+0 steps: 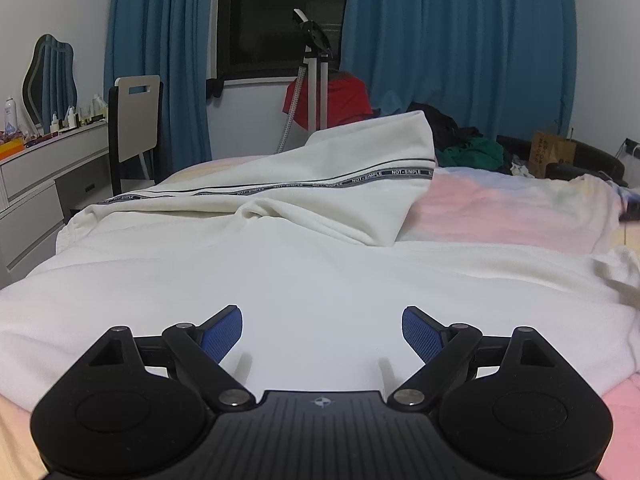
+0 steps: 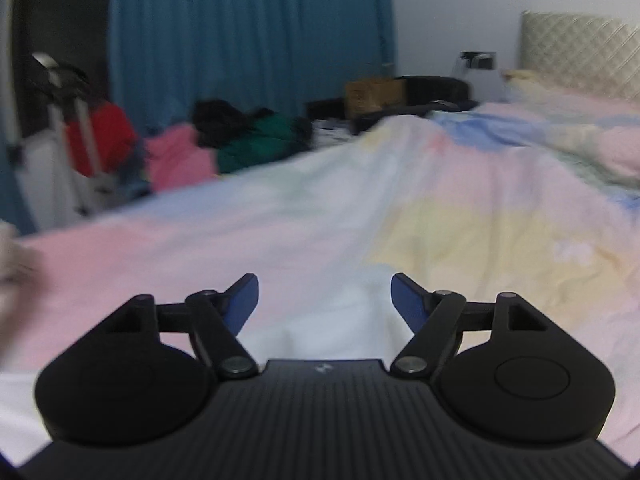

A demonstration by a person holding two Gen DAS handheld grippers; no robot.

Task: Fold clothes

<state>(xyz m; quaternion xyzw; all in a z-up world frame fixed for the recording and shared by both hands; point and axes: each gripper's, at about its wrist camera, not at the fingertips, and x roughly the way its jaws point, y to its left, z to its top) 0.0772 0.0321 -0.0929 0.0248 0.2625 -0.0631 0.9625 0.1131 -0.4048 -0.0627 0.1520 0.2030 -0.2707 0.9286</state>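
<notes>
A white garment [image 1: 304, 264] lies spread on the bed. Its far part, with a black lettered stripe [image 1: 320, 184], is folded up and over towards the front. My left gripper [image 1: 322, 334] is open and empty just above the garment's near part. My right gripper [image 2: 324, 300] is open and empty above the bare pastel bedsheet [image 2: 400, 216]. That view is blurred. A blurred white edge of the garment [image 2: 12, 256] shows at its far left.
A pile of dark, green and pink clothes [image 2: 240, 140] lies at the bed's far edge. A white stand with a red cloth [image 1: 320, 96] stands before blue curtains. A dresser [image 1: 36, 176] and chair [image 1: 136, 128] stand left. The headboard [image 2: 580, 48] is right.
</notes>
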